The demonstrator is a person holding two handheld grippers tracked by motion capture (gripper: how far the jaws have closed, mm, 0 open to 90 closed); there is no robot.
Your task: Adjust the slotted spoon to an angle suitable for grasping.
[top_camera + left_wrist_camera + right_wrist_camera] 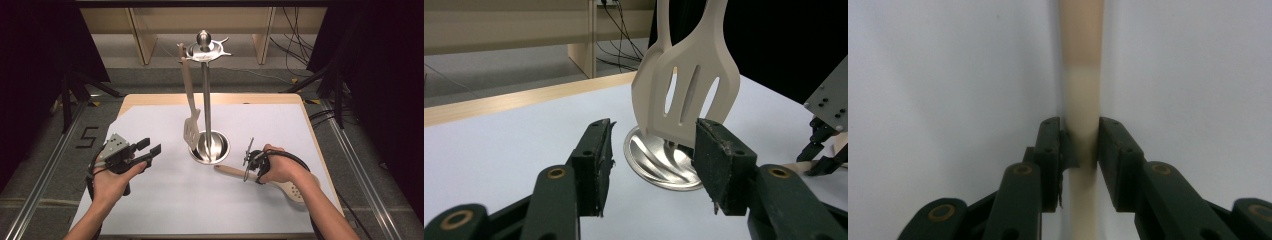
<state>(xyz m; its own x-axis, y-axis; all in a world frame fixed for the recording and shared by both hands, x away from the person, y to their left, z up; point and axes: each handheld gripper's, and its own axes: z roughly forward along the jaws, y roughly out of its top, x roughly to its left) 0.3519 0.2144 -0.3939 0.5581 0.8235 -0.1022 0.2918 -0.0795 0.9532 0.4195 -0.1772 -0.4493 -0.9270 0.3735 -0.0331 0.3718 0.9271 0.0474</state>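
Right gripper (248, 165) jaws clamped on the handle of the wooden spoon (292, 189), lying flat on white table sheet (165, 200) beside utensil stand (206, 100). Left gripper (150, 151) jaws apart, idle. Slotted spatula (191, 131) already hangs. Grasp step; next likely lift, hook the spoon on the stand.

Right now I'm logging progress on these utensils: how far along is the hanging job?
One slotted spatula already hangs from the utensil stand. In hand: the right tool is shut on the handle of a second wooden utensil lying on the white table cover. The left tool is open, holding nothing. Left, judging by this: lifting that utensil and hooking it onto the stand.
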